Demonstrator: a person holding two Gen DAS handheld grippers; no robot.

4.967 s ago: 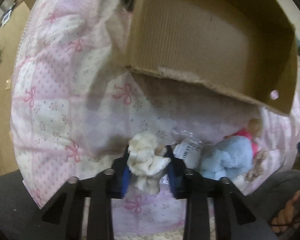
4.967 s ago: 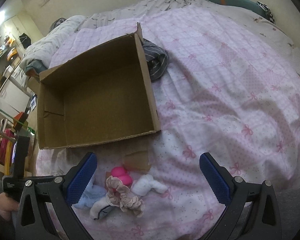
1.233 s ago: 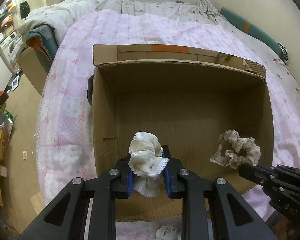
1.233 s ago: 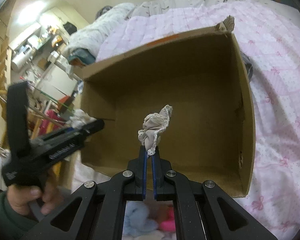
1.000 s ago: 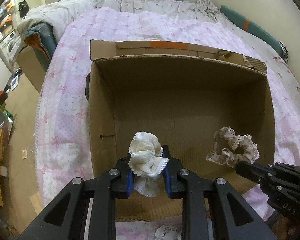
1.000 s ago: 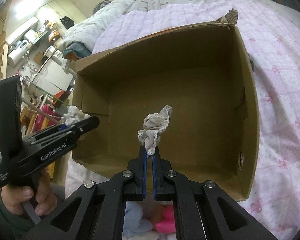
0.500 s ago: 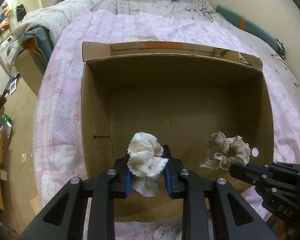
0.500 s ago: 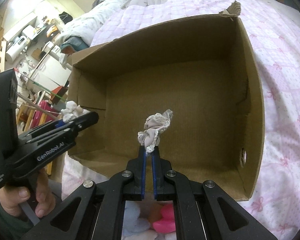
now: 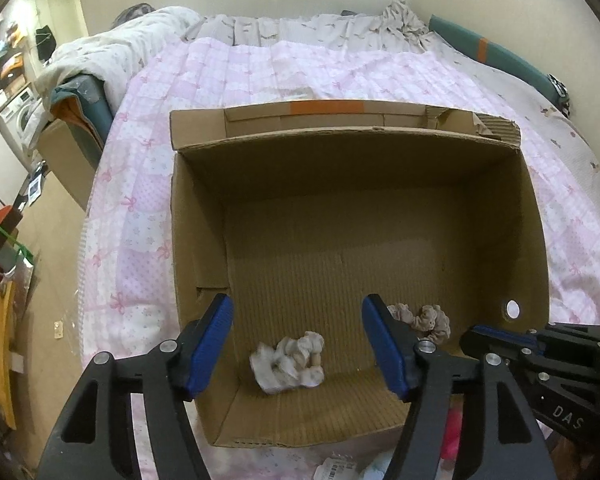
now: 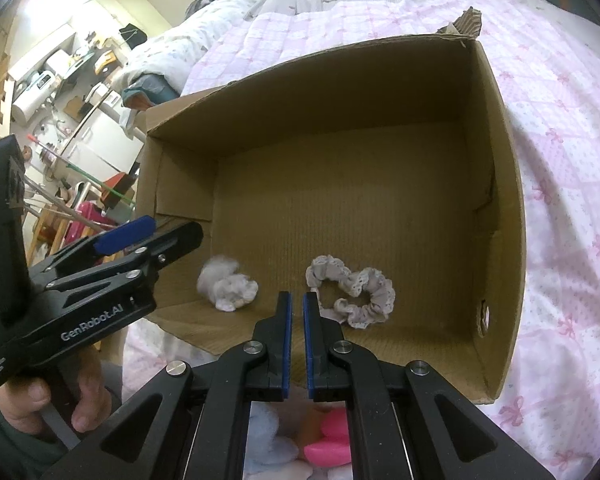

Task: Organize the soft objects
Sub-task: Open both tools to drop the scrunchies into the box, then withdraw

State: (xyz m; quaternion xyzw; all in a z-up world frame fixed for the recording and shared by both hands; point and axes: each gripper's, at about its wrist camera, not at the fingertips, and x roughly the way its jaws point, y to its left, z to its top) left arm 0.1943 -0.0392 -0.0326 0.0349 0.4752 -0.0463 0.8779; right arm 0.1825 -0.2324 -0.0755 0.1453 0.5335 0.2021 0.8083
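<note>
A brown cardboard box stands open on the pink bedspread; it also shows in the right wrist view. A cream frilly scrunchie lies on the box floor near the front wall, also seen in the right wrist view. A beige lace scrunchie lies to its right, also in the right wrist view. My left gripper is open and empty above the cream scrunchie. My right gripper hovers over the box's front edge, jaws nearly together with a narrow gap, holding nothing.
A pink plush toy and a light blue plush lie on the pink bedspread in front of the box. A tagged packet lies there too. The bed's left edge drops to the floor.
Both grippers have let go: the cream scrunchie dropped from the left one and the beige scrunchie from the right one onto the box floor. The left jaws opened wide.
</note>
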